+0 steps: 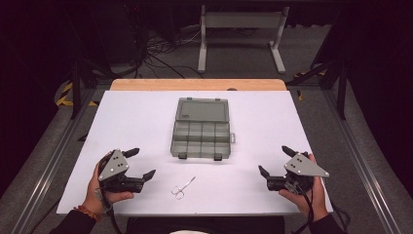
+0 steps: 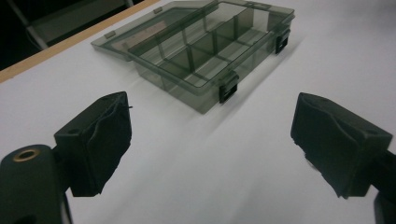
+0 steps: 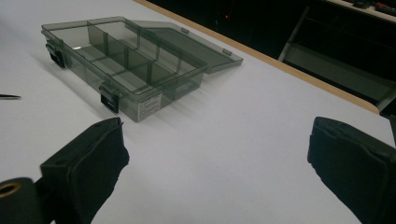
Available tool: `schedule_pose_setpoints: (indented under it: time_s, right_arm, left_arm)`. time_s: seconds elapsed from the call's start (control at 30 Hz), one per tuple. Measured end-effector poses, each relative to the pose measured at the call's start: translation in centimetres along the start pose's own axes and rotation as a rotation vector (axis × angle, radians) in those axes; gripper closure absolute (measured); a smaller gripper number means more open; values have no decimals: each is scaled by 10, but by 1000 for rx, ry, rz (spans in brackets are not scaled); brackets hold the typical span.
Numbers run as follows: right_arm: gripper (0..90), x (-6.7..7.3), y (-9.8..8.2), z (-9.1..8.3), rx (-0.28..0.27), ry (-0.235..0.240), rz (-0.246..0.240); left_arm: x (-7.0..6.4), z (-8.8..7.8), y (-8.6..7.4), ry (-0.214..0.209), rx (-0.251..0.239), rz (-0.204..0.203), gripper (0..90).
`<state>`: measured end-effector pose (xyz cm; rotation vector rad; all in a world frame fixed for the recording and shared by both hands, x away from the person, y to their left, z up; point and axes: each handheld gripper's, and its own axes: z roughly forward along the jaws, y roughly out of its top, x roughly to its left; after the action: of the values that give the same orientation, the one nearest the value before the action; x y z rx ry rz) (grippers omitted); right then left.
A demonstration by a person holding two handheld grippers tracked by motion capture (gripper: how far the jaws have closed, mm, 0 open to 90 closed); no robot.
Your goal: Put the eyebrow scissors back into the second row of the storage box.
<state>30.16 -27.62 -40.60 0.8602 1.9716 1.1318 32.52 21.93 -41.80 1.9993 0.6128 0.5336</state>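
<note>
Jaws of left gripper (image 1: 142, 163) and right gripper (image 1: 273, 160) spread wide, empty, over white surface (image 1: 136, 122). Open compartment box (image 1: 200, 133) ahead of both; scissors (image 1: 182, 187) between.

A smoky grey translucent plastic compartment box (image 1: 201, 139) is seen lying open at the middle of the white bench (image 1: 126, 122). Its flat lid (image 1: 202, 109) is folded back on the far side, resting level on the bench. The tray is divided by thin walls into two rows of small compartments. Two black latches (image 1: 217, 157) hang from the near wall of the box. A small pair of silver metal scissors (image 1: 182, 187) is laid flat just in front of the box, closed, tips angled towards it, apart from it.
</note>
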Motion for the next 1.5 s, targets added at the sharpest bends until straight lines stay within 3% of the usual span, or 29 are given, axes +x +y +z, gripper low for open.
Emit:
schedule_pose_setpoints:
  time_s: [0.2, 0.47, 0.5, 0.67, 0.83, 0.93, 1.07, 1.23, 1.33, 1.5]
  right_arm:
    - [52, 1, -2, -2, 10, -7, -6]
    - [53, 1, -4, -3, 31, -13, -6]
    - [53, 1, -5, -3, 33, -13, -7]
    - [54, 2, -6, -1, 43, -8, -14]
    - [54, 4, -6, 1, 57, -2, -21]
    - [56, 5, -7, 2, 62, 5, -29]
    - [56, 5, -7, 2, 62, 6, -30]
    - [57, 4, -8, 2, 68, 9, -34]
    - [57, 3, -8, 2, 66, 10, -34]
    - [58, 2, -8, 2, 69, 6, -27]
  left_arm:
    - [-6, 13, 5, -59, 31, -26, 150]
    - [-19, 39, 10, -114, 138, -64, 205]
    - [-23, 44, 11, -137, 150, -68, 205]
    - [-39, 64, 15, -162, 234, -29, 257]
    - [-52, 79, 19, -196, 285, -7, 306]
    - [-57, 87, 20, -194, 312, 8, 323]
    - [-60, 96, 22, -201, 329, -2, 340]
    - [-63, 104, 24, -195, 367, 4, 438]
    - [-60, 105, 23, -208, 380, -27, 496]
    - [-58, 108, 23, -206, 393, -33, 530]
